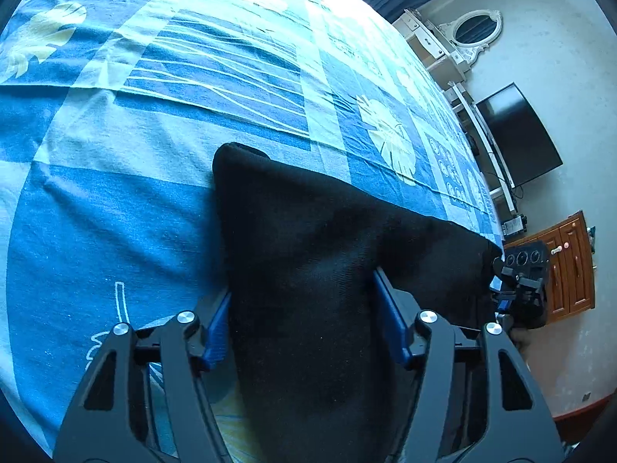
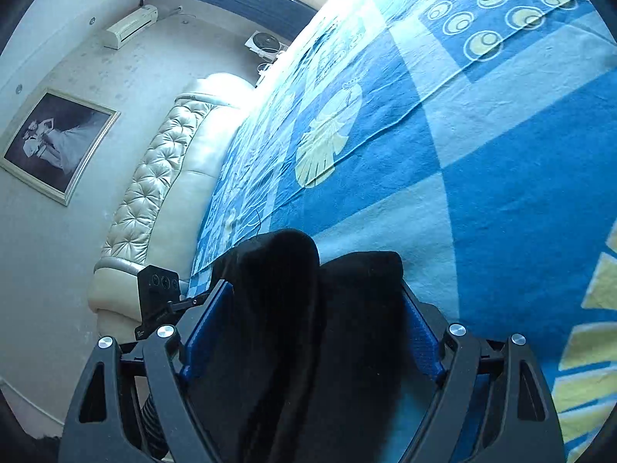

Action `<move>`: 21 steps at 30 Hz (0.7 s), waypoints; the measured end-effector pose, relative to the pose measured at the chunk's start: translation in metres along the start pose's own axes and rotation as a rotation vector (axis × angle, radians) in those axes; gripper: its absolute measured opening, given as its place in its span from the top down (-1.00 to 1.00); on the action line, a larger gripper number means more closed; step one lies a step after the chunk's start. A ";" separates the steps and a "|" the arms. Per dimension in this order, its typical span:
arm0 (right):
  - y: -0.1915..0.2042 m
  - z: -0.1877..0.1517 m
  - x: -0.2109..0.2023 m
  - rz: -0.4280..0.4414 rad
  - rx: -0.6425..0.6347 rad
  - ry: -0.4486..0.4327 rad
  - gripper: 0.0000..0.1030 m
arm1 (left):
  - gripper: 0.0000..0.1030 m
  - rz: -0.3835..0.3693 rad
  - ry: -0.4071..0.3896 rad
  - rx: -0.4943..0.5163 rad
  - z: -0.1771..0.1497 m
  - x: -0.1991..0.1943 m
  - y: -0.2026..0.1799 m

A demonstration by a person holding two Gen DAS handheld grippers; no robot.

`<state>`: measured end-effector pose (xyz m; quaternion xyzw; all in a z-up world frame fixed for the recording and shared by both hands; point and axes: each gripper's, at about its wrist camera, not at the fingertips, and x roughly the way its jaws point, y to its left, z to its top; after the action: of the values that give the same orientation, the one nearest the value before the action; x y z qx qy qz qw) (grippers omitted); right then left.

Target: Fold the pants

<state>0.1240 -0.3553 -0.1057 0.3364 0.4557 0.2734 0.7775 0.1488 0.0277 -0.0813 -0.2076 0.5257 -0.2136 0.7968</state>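
Clearly, both grippers have hold of the same black pants [image 1: 316,270], which hang bunched between them above a bed spread with a blue patchwork bedsheet [image 1: 115,212] printed with pale yellow leaves and white line patterns.

From the left wrist view, the left gripper [image 1: 304,328] points out across the bed, its blue pads [image 1: 218,332] pressed against either side of a thick wad of the black cloth, so the jaws stand partly closed with the fabric filling the gap. A rounded fold of the pants rises ahead of the fingertips, and a taut edge of the cloth runs away to the right, where it reaches the right gripper [image 1: 516,281], seen small near the bed's edge. Beyond that stand a white dressing table with an oval mirror [image 1: 476,31], a dark television [image 1: 520,135] and a brown wooden cabinet [image 1: 567,266].

From the right wrist view, the right gripper [image 2: 312,332] is likewise closed partway on a doubled bundle of the pants [image 2: 320,328], two dark folds standing up between its blue pads [image 2: 422,343]. The left gripper [image 2: 158,297] shows as a black block at the left. Behind it are a cream tufted headboard [image 2: 154,177], a framed photograph [image 2: 58,142] on the wall and a wall air conditioner [image 2: 131,27].

No legible writing shows in either view.
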 end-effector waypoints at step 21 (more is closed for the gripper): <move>0.003 0.021 0.002 -0.112 -0.001 -0.081 -0.28 | -0.49 0.196 -0.174 0.067 0.019 -0.025 0.006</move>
<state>0.1431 -0.3578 -0.0964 0.3210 0.4420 0.2160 0.8093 0.1583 0.0492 -0.0589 -0.1463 0.4652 -0.1331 0.8628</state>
